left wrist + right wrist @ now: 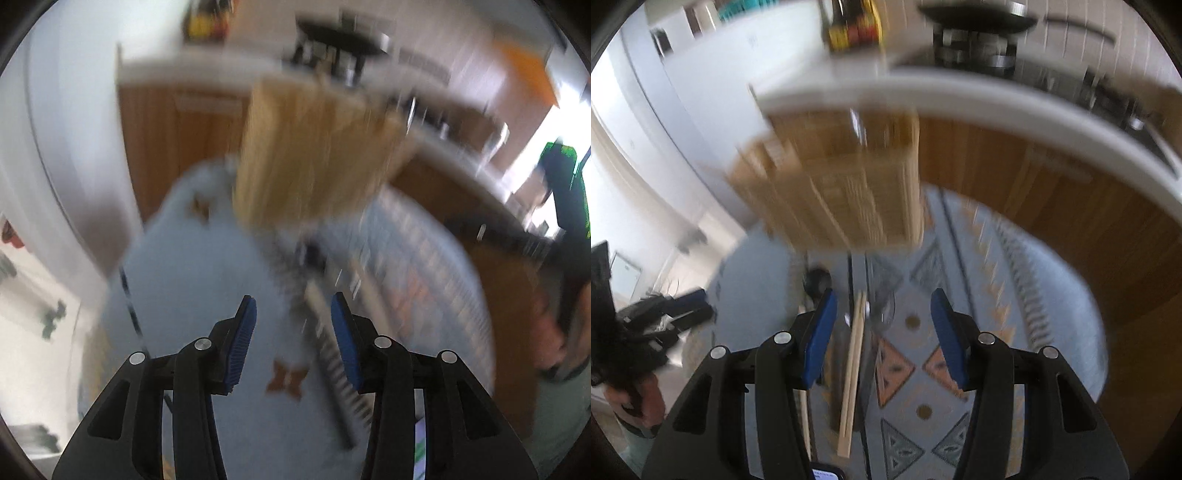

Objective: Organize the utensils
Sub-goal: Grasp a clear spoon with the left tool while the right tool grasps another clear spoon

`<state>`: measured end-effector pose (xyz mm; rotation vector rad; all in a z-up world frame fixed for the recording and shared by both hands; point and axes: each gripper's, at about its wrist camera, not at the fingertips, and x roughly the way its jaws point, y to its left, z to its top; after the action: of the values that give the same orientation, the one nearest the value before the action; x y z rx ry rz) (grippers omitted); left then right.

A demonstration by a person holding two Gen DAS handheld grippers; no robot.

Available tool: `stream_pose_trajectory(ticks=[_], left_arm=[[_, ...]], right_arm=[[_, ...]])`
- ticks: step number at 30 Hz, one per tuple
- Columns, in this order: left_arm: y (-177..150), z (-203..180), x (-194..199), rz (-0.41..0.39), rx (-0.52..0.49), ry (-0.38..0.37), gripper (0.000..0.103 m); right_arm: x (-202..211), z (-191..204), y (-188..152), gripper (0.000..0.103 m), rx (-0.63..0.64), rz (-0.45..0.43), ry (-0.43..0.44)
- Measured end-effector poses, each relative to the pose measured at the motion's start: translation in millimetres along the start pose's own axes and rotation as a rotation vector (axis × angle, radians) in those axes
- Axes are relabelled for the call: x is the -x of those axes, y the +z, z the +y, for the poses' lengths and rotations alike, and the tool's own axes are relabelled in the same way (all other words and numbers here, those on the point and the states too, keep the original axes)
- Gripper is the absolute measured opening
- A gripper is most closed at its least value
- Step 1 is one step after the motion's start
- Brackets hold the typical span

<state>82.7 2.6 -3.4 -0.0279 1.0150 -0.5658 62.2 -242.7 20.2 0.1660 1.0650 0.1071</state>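
Both views are motion-blurred. A wooden utensil organizer tray lies on a round table with a pale blue patterned cloth; it also shows in the right wrist view. My left gripper is open and empty above the cloth, beside a slotted utensil. My right gripper is open and empty above a pair of wooden chopsticks and several dark-handled utensils lying in a row below the tray.
Wooden cabinets under a white counter stand behind the table. A stove with a pan is on the counter. The person's hand is at the table's right edge. A phone lies at the bottom.
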Motion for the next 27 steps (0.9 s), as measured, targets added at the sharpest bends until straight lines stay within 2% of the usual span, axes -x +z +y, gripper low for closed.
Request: stream_pose_trajectory(ticks=[2,7,11,15,20,22,23,25,27], left_arm=[[-12.5,-3.3,-20.2,0.053,-0.022,0.025,0.037],[-27.3,-13.6,-45.0,0.125,-0.046,0.016,0.037],[-34.1,-29.9,-54.7,0.174,-0.115,0.072,0.037],[-35.7,-40.6,-61.2,0.171,-0.17,0.156,0.037],[-32.9,-53.5,-66.4,0.154,-0.236,0.246,0.036],[-32.5,-57.6,-68.2,0.149,-0.244,0.25,0.033],[-32.4,-58.1,-67.9,0.145,-0.245,0.25,0.031],[-33.1,-58.6,-66.6,0.13,-0.257,0.285,0.019],[-33.9,-56.2,-64.7,0.128,-0.257,0.29,0.015]], right_arm=[[-19.7,-2.3,-5.3,0.049,-0.005,0.053,0.015],[-53.0,-18.1,-5.8,0.049,-0.056,0.127,0.008],[-65.0,-21.8,-6.0,0.049,-0.054,0.14,-0.012],[-75.8,-17.4,-9.6,0.042,-0.036,0.164,0.0],[-84.4,2.7,-21.0,0.041,0.053,0.201,-0.016],[-86.1,8.4,-25.2,0.041,0.073,0.208,-0.021],[-87.5,11.2,-27.3,0.041,0.078,0.21,-0.025],[-90.0,21.6,-31.4,0.041,0.092,0.208,-0.046],[-91.9,26.7,-33.6,0.041,0.106,0.199,-0.068]])
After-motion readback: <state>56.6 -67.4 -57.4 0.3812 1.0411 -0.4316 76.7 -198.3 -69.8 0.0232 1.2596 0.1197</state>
